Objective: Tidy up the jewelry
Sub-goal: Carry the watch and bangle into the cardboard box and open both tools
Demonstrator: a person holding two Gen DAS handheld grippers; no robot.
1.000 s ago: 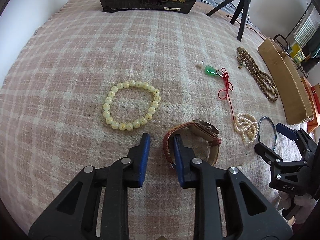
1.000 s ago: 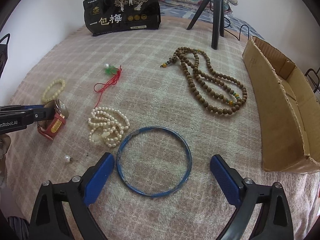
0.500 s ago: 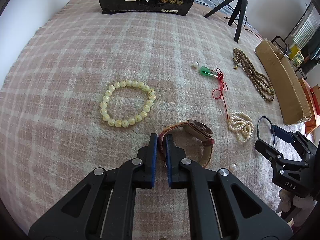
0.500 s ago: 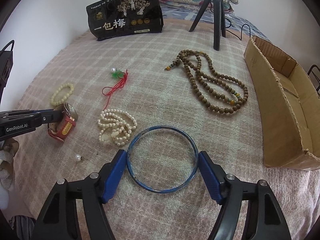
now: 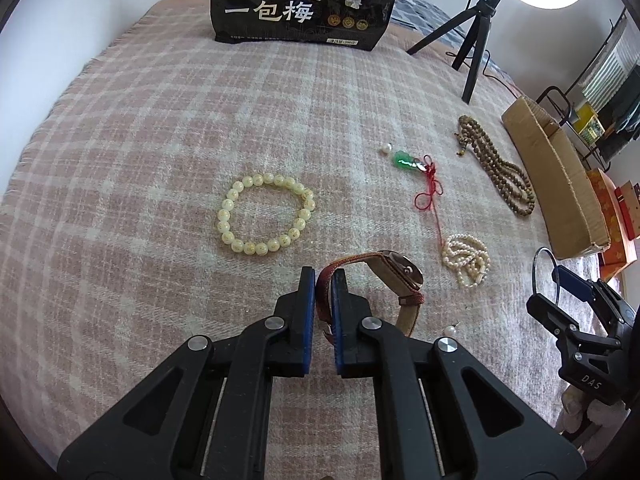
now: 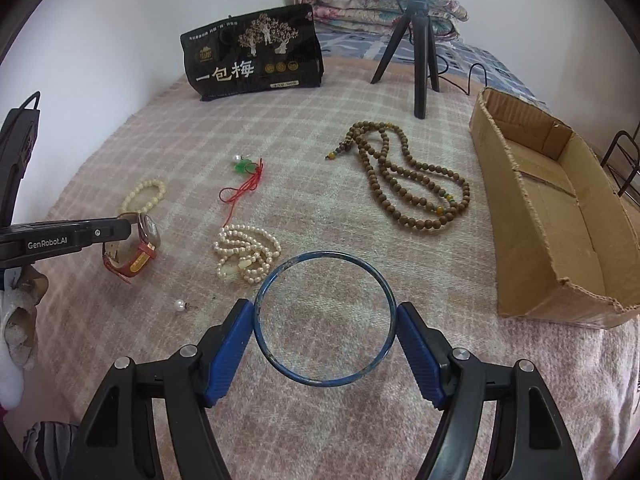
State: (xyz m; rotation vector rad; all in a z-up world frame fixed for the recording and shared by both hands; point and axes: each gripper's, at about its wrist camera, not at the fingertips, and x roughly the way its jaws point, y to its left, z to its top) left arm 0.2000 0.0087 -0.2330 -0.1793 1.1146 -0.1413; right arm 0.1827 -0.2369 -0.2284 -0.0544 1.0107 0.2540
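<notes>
My left gripper point(image 5: 323, 276) is shut on the red-brown strap of a wristwatch point(image 5: 400, 274), low over the pink plaid blanket point(image 5: 160, 140). In the right wrist view the watch point(image 6: 146, 232) hangs at the tip of that gripper point(image 6: 120, 228). My right gripper point(image 6: 325, 320) is shut on a thin blue bangle point(image 6: 324, 254), its pads pressing on both sides of the ring, which is raised slightly off the blanket. A yellow bead bracelet point(image 5: 225, 216), a pearl strand point(image 6: 244, 252), a green pendant on red cord point(image 6: 242, 166) and a brown bead necklace point(image 6: 416, 192) lie loose.
An open cardboard box point(image 6: 560, 216) lies along the right edge of the bed. At the back stand a black printed bag point(image 6: 256, 56) and a ring-light tripod point(image 6: 420, 52). A single pearl earring point(image 6: 180, 305) lies near the watch. A white wall borders the left side.
The left jaws, a second ago astride the watch strap, have shut on it. The right jaws closed from wide open onto the blue bangle and rose a little with it.
</notes>
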